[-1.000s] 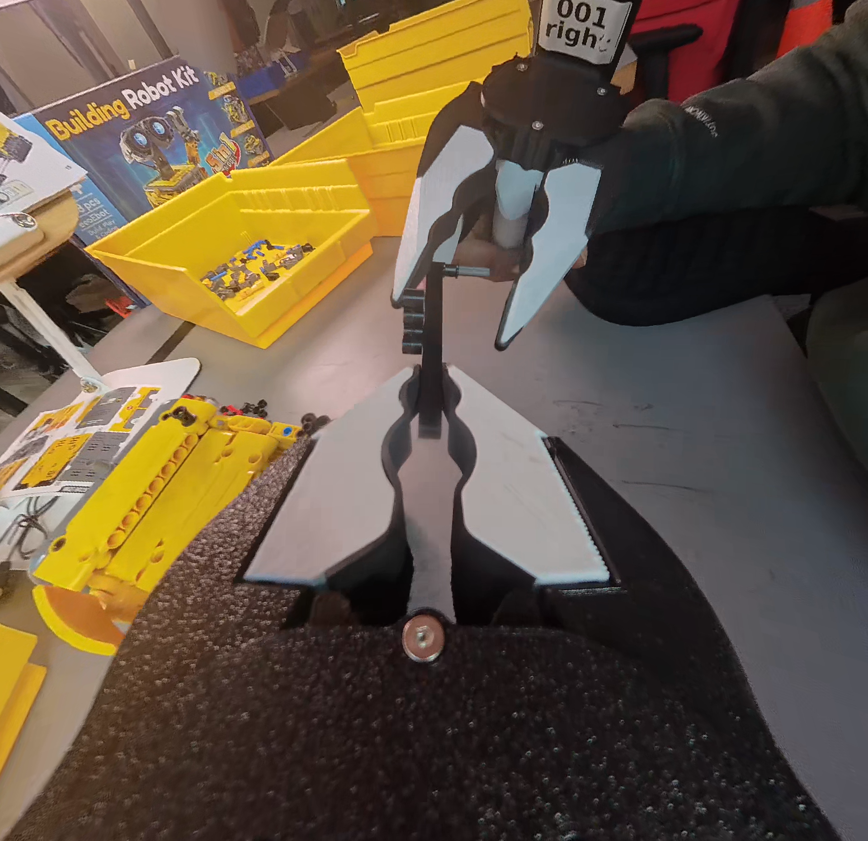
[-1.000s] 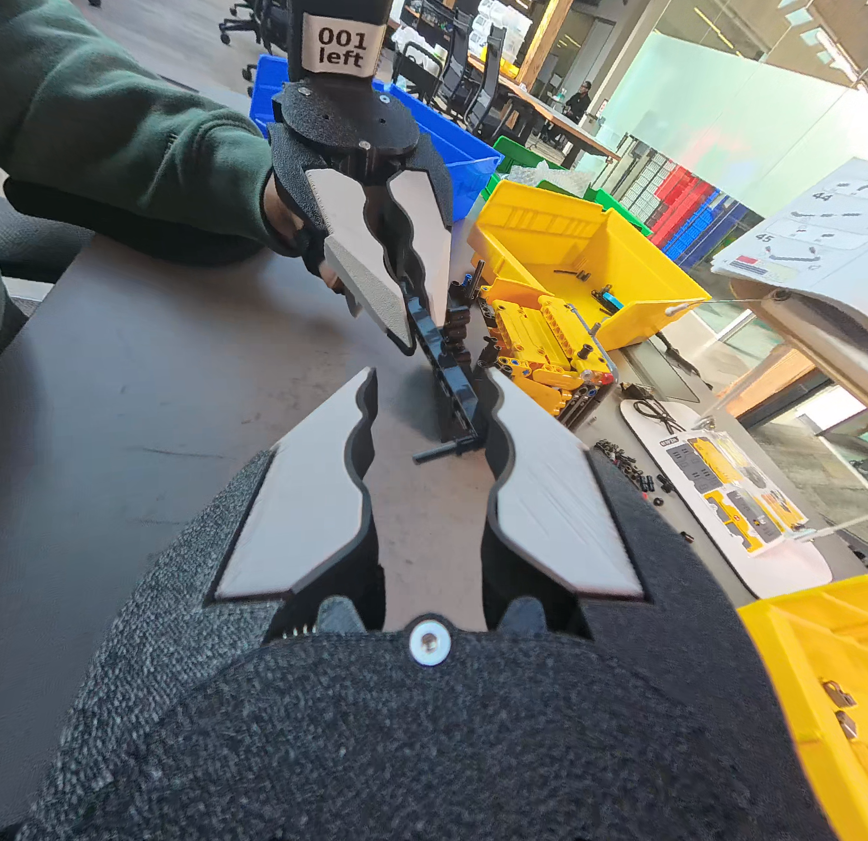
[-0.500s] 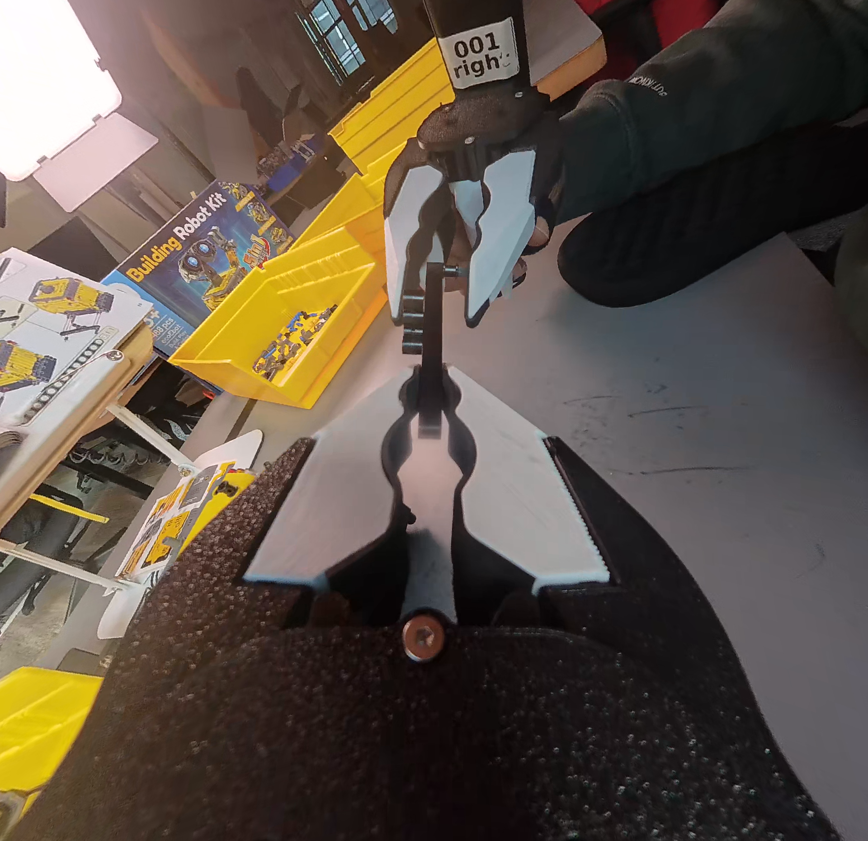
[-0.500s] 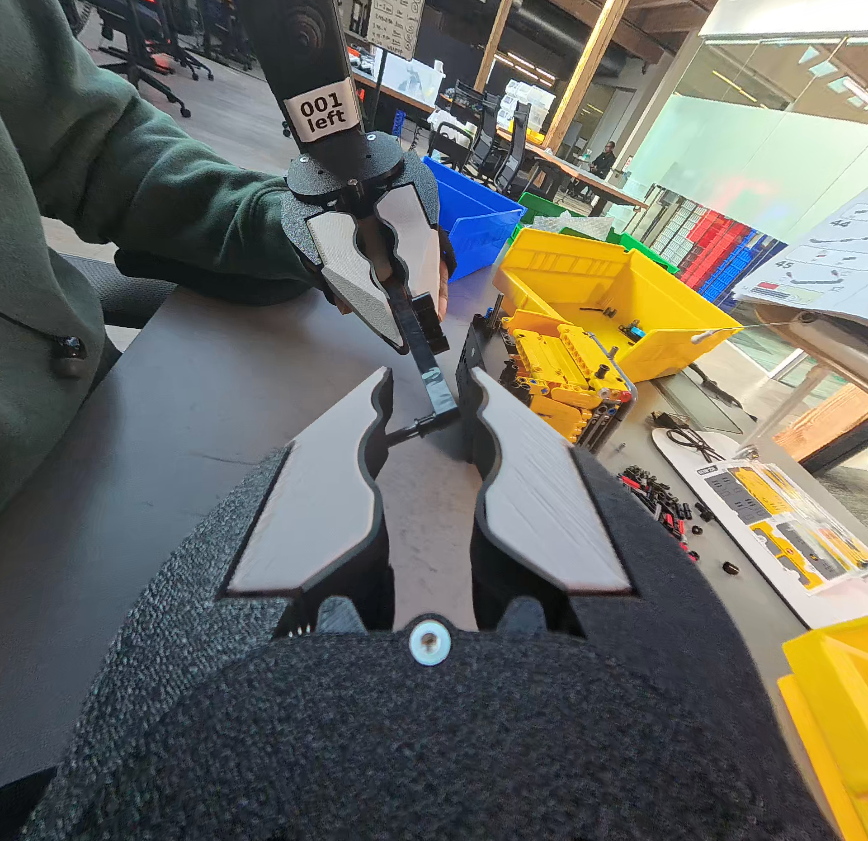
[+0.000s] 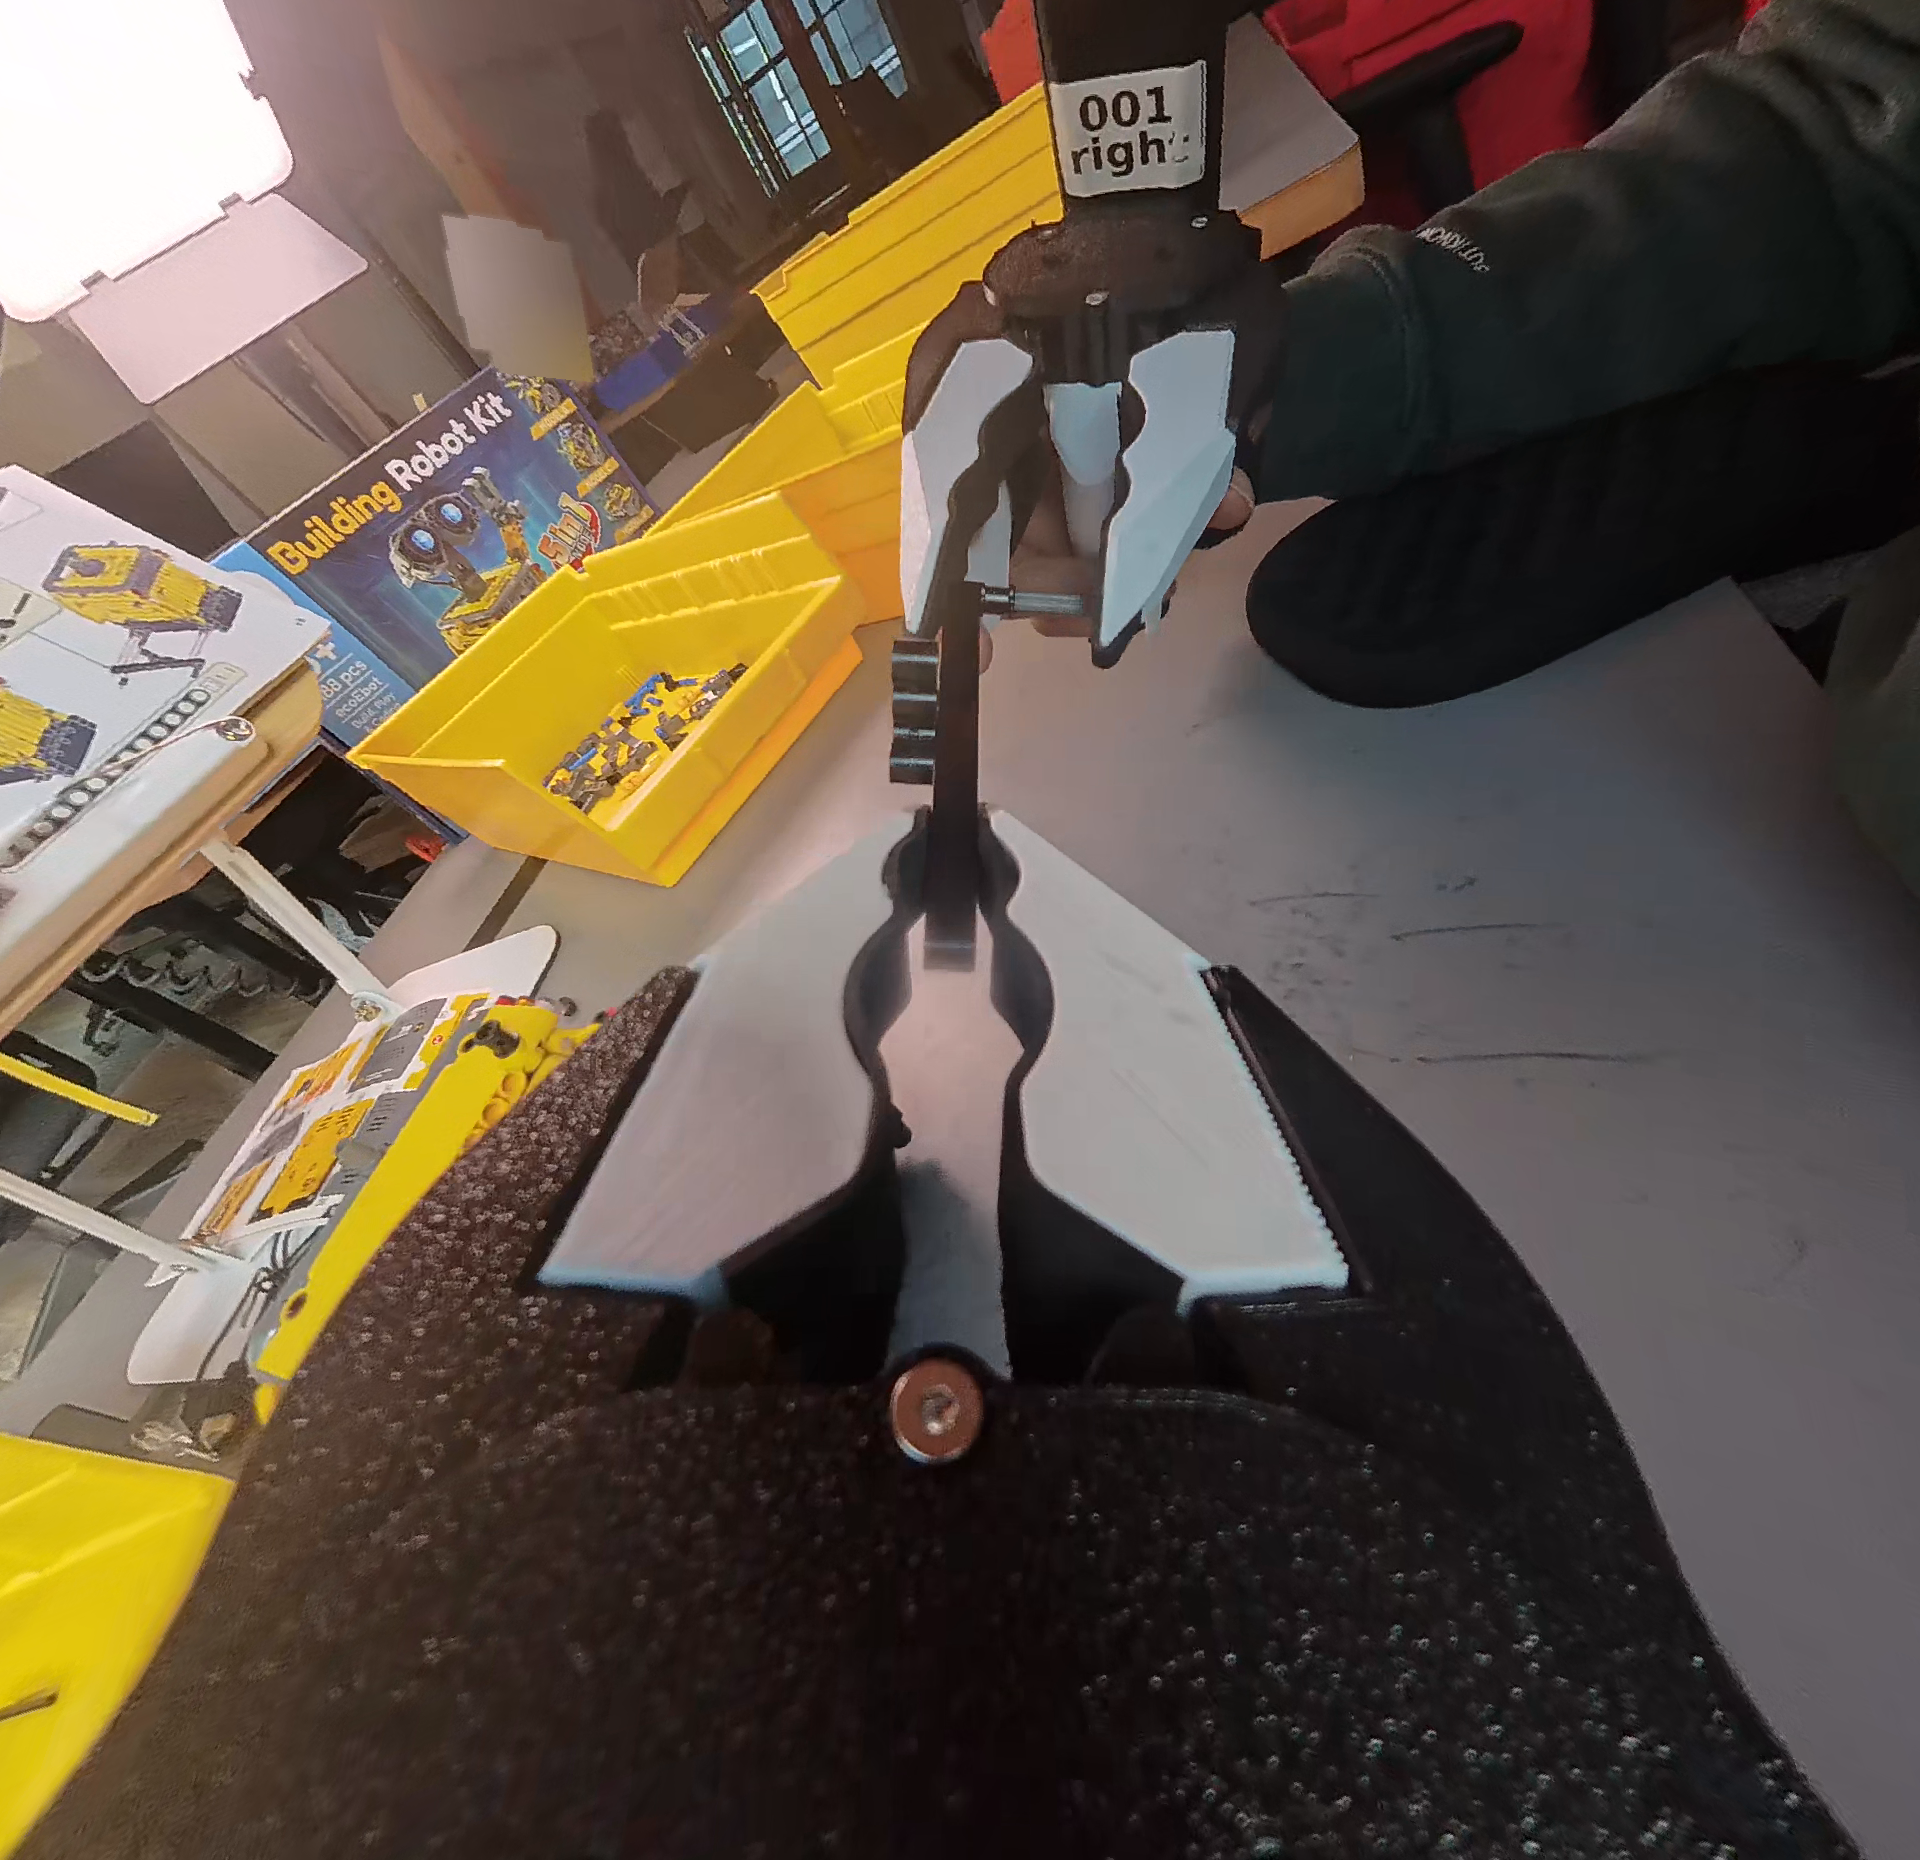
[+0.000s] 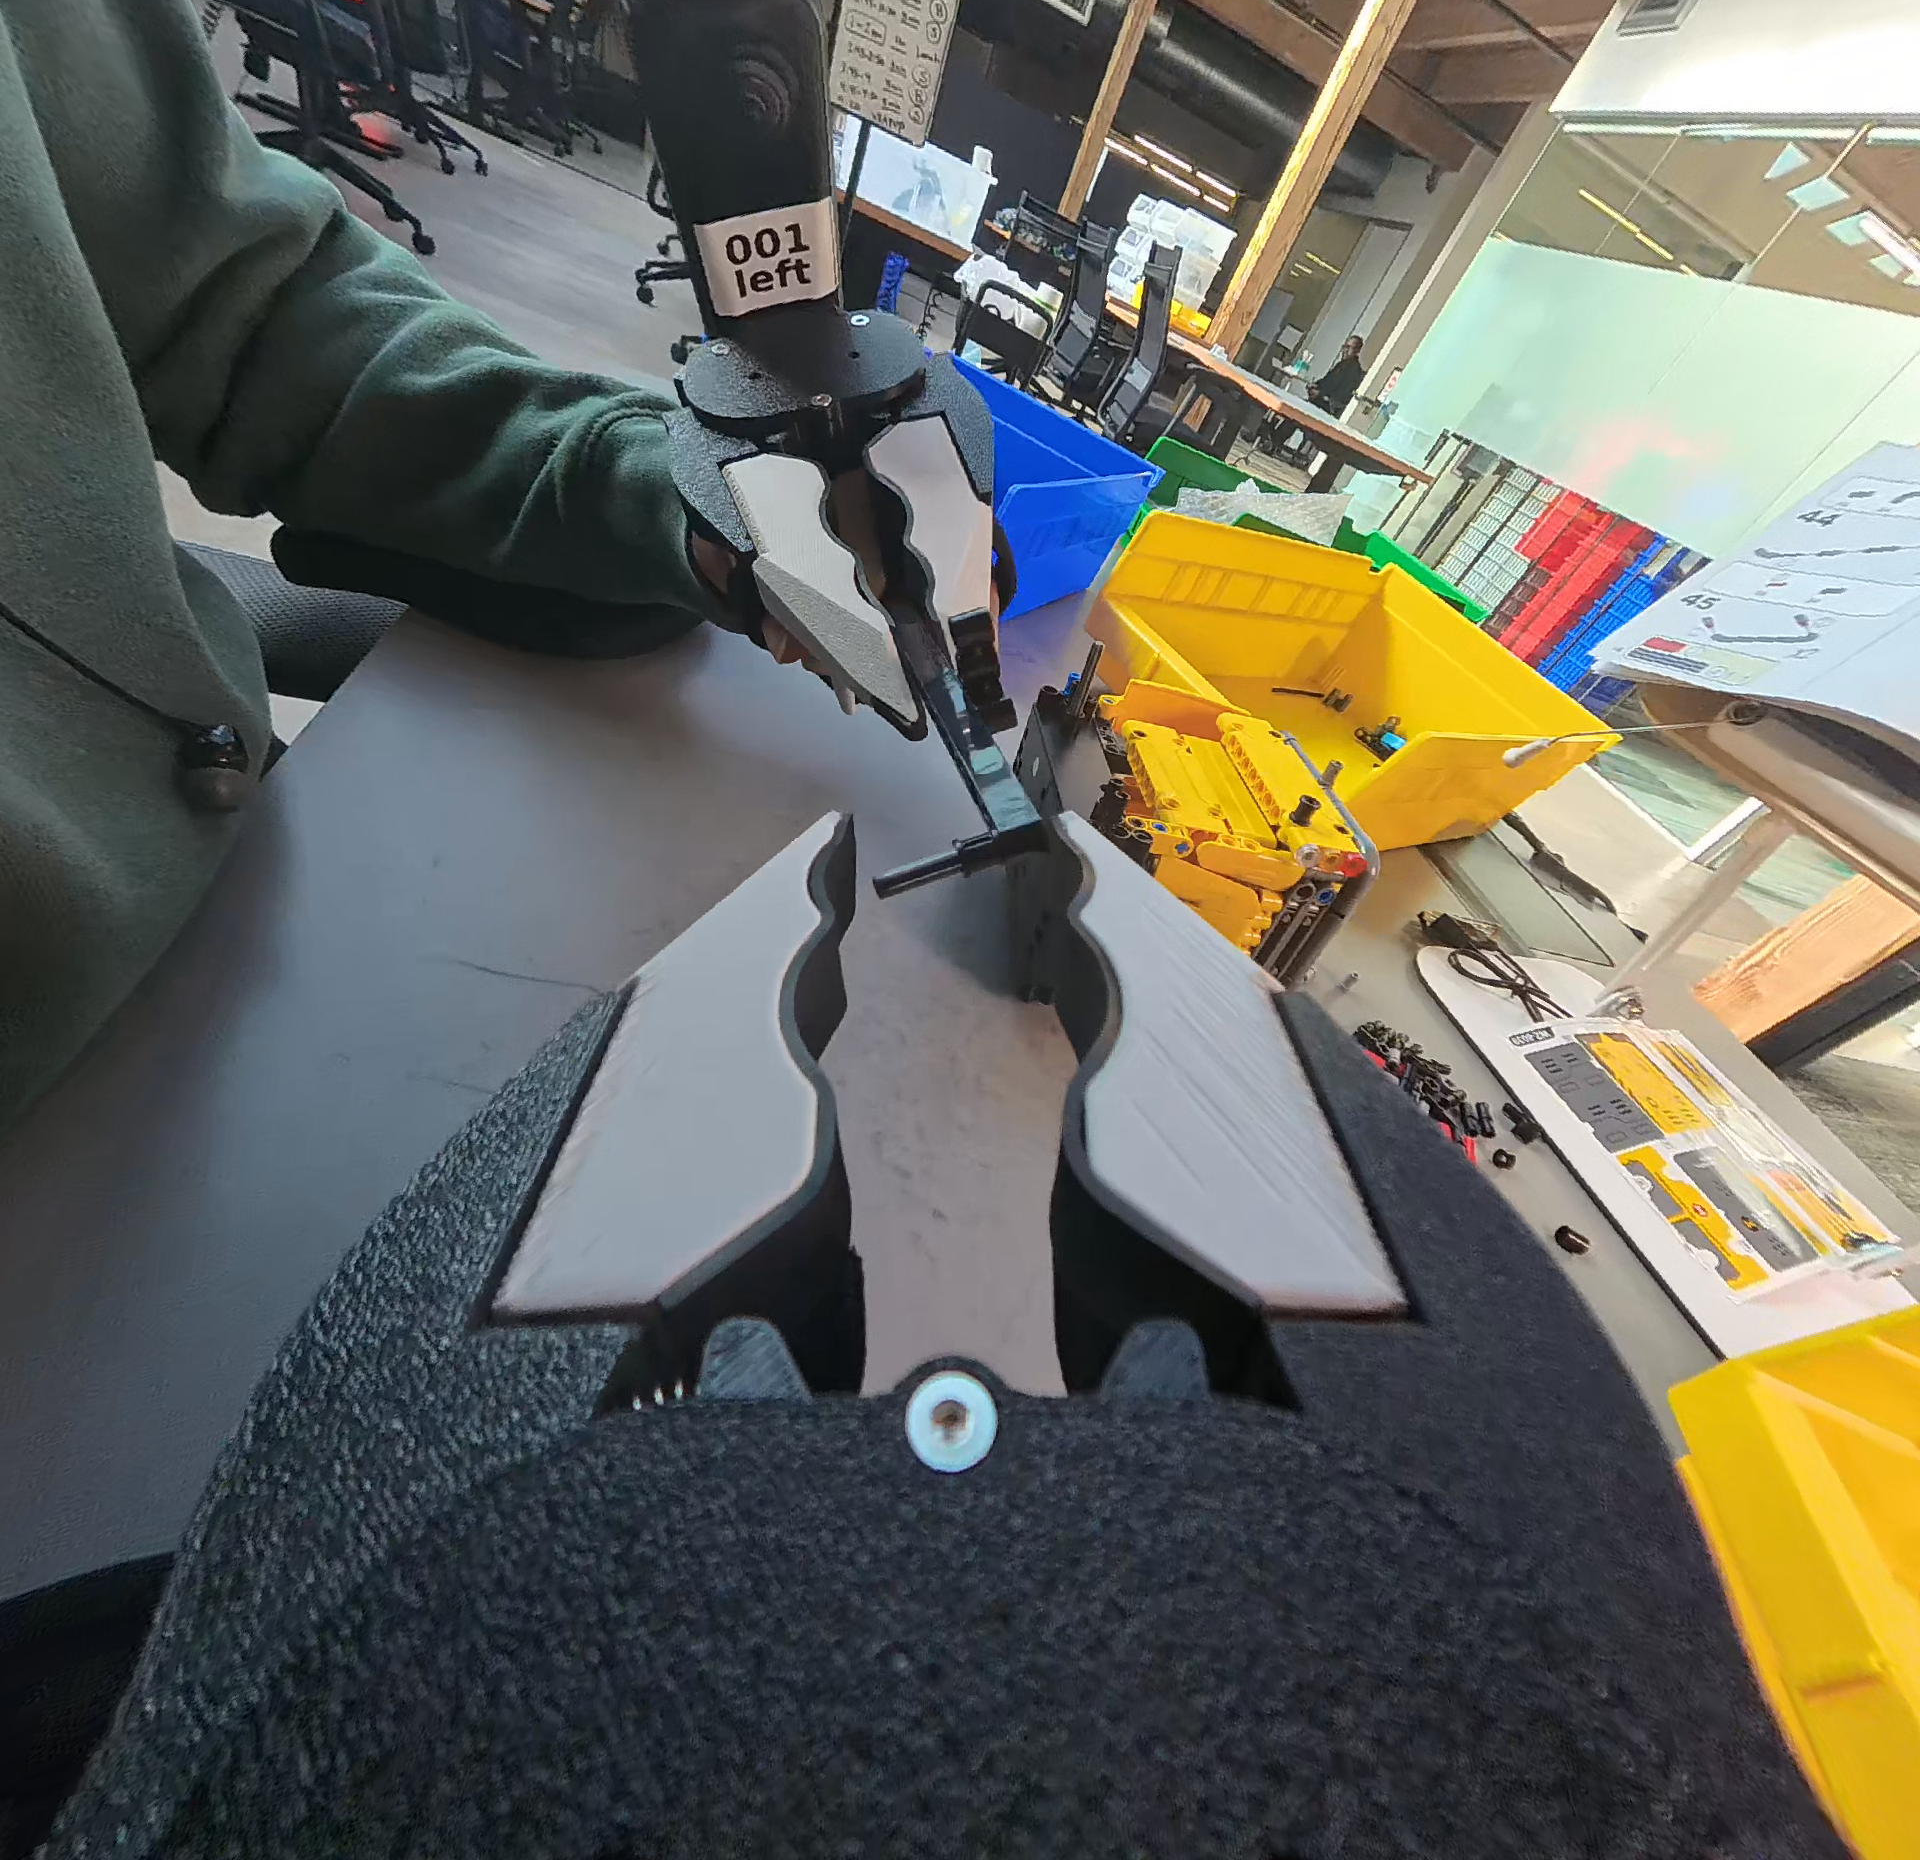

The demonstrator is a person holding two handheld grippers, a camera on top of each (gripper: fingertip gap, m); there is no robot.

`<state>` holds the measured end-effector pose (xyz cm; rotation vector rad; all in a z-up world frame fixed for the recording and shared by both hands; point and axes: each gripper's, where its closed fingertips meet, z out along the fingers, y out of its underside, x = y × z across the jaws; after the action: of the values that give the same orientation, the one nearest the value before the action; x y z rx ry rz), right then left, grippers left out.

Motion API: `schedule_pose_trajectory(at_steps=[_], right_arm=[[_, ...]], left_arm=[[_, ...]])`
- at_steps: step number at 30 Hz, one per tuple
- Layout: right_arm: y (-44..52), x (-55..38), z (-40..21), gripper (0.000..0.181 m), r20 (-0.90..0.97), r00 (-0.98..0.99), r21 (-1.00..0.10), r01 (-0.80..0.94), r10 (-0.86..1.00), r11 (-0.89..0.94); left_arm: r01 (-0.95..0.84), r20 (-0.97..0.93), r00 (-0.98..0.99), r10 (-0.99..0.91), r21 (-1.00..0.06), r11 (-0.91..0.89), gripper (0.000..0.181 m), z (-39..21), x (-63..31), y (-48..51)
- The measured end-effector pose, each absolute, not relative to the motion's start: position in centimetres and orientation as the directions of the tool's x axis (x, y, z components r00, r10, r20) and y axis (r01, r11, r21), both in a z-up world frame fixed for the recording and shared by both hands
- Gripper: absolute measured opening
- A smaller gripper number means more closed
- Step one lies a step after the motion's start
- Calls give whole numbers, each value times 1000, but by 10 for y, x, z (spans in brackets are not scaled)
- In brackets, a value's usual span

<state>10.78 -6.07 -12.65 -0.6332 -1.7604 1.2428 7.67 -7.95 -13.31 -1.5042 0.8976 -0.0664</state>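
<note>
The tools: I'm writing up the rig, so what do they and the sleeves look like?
Each tool has a black pebbled body, two pale grey fingers with wavy black inner edges, a screw between them, and a black handle with a white label. Sleeves are dark green.

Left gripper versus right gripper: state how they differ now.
The left gripper is shut on one end of the long black plastic toy beam; the right gripper is open, fingers spread around the beam's other end. The left gripper's fingertips nearly meet; the right gripper's stand apart. Both have pale grey fingers and face each other.
</note>
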Motion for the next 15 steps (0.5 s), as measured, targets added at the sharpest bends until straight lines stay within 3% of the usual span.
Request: schedule_pose_trajectory(at_steps=[5,11,12,15], right_arm=[[-60,104,-138,43,430,-473,-883,-45,769,467],[-61,100,-149,17,577,-431,-783,-49,694,621],[-59,99,-147,8,574,-420,-785,-41,702,618],[-55,98,-145,5,452,-440,-862,8,776,507]], left_arm=[[-348,-231,720,-654,-936,-52,7,-146,74,-79],[-99,164,676,-719,-946,-308,8,-157,76,-82],[-69,202,669,-715,-941,-331,8,-158,75,-81],[-42,220,666,-713,-943,-331,10,-157,74,-79]])
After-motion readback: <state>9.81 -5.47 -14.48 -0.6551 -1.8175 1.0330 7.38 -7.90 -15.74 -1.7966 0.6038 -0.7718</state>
